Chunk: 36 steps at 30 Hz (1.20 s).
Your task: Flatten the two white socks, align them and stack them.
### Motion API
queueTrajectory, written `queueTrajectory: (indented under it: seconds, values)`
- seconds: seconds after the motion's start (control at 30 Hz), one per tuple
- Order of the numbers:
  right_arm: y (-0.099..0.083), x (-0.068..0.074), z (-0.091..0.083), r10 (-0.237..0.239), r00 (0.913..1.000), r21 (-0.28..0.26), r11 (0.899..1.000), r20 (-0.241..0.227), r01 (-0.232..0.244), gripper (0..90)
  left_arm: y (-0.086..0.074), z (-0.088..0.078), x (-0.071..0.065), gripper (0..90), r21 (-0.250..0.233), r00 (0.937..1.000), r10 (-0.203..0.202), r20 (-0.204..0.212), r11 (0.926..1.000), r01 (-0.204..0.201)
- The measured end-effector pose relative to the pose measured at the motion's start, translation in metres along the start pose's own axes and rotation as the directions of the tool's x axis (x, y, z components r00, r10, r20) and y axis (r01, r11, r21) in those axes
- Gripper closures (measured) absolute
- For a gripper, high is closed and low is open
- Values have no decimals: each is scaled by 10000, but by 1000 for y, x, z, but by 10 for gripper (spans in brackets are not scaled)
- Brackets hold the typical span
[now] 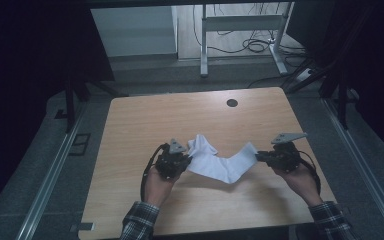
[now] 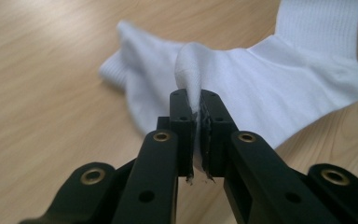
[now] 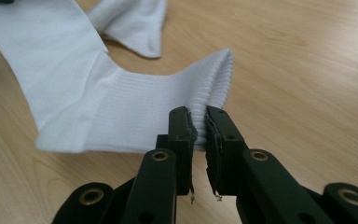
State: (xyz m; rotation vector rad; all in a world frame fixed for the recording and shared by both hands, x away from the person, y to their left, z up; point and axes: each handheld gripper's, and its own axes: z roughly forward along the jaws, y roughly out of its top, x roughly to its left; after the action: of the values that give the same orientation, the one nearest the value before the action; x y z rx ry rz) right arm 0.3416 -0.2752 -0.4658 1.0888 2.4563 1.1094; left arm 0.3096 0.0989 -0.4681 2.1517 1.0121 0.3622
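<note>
Nearest me, two plaid sleeves come up over the near edge of the wooden table [image 1: 130,150], each hand wrapped around a black gripper. The left hand [image 1: 156,186] holds the left gripper [image 1: 182,162], whose jaws are pressed together on a raised fold of a white sock [image 1: 220,162] at its toe end; in the left gripper view the fabric [image 2: 279,84] stands up in a small peak between the pads of that gripper [image 2: 195,105]. The right hand [image 1: 300,182] holds the right gripper [image 1: 258,156], its jaws clamped on the ribbed cuff edge, which the right gripper view shows pinched at the tips of that gripper [image 3: 200,116] while the rest of the sock [image 3: 98,102] trails away across the wood. Between the two grippers the sock lies on the tabletop in a shallow V, heel pointing toward the person. A second white piece [image 1: 201,144] lies just behind its left end, touching it. Farther back, a dark round hole [image 1: 232,103] sits near the table's far edge. Beyond that, a metal frame [image 1: 240,30] and loose cables [image 1: 257,45] rest on the floor.
</note>
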Motion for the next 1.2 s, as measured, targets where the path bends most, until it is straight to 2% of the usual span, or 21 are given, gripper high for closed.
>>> queueTrajectory:
  seconds: [0.07, 0.1, 0.13, 0.17, 0.2, 0.23, 0.47, 0.53, 0.57, 0.6, 0.63, 0.7, 0.73, 0.83, 0.9, 0.93, 1.03, 1.17, 1.2]
  values:
    - [0, 7, 8, -61, 9998, 126, 9999, -208, 63, 795, -13, -5, 4, 845, 11, 9996, -272, -44, 9996, 273]
    - [-2, 13, 18, -134, 9993, 276, 9995, -357, 144, 795, -27, -7, 8, 844, 98, 9987, -495, -89, 9987, 496]
    - [-4, 16, 23, -127, 9990, 392, 9991, -429, 144, 794, -33, -7, 10, 839, 173, 9983, -570, -109, 9982, 572]
    - [-4, 16, 23, -127, 9990, 392, 9991, -429, 144, 794, -33, -7, 10, 837, 173, 9983, -570, -109, 9982, 572]
    - [-7, 20, 32, -189, 9984, 576, 9981, -527, 219, 793, -45, -5, 12, 837, 340, 9971, -739, -174, 9966, 744]
    - [-9, 21, 36, -176, 9983, 688, 9974, -563, 215, 793, -50, -3, 12, 837, 454, 9966, -815, -158, 9956, 821]
    - [-21, 25, 55, -253, 9983, 1300, 9910, -518, 319, 784, -69, 13, 10, 836, 1060, 9960, -880, -151, 9904, 891]
    - [-23, 24, 55, -242, 9983, 1312, 9909, -522, 309, 769, -70, 15, 11, 806, 1023, 9950, -993, -87, 9897, 996]
    - [-23, 24, 55, -242, 9983, 1312, 9909, -522, 309, 769, -70, 15, 12, 806, 1055, 9948, -1019, -64, 9892, 1020]
    - [-23, 24, 52, -219, 9984, 1191, 9925, -520, 280, 743, -68, 12, 13, 708, 818, 9941, -1063, -222, 9908, 1078]
    - [-23, 24, 52, -219, 9984, 1191, 9925, -520, 280, 743, -68, 12, 13, 660, 818, 9941, -1063, -222, 9908, 1078]
    - [-19, 19, 40, -115, 9984, 641, 9978, -547, 150, 705, -64, 7, 14, 608, 579, 9940, -1020, -390, 9929, 1042]
    - [-17, 17, 35, -53, 9986, 461, 9989, -534, 78, 681, -59, 1, 17, 584, 336, 9934, -1020, -521, 9940, 1038]
    - [-15, 11, 29, 7, 9993, 289, 9996, -371, 4, 660, -51, -3, 20, 546, 175, 9933, -932, -682, 9954, 946]
    - [-18, 2, 26, 60, 9999, 218, 9997, 108, -62, 613, -37, -5, 26, 524, -62, 9934, -821, -801, 9966, 819]
    - [-18, 2, 26, 60, 9999, 218, 9997, 108, -62, 613, -37, -5, 26, 511, -62, 9934, -821, -801, 9966, 819]
    - [-25, -9, 30, 50, 9982, 367, 9993, 596, -72, 529, -18, 2, 32, 495, -201, 9934, -852, -769, 9963, 839]
    - [-31, -15, 34, 122, 9964, 526, 9985, 841, -167, 473, -7, 11, 34, 475, -183, 9933, -854, -782, 9963, 843]
    - [-34, -19, 36, 187, 9956, 581, 9980, 921, -242, 436, -3, 20, 36, 451, -193, 9932, -904, -740, 9958, 892]
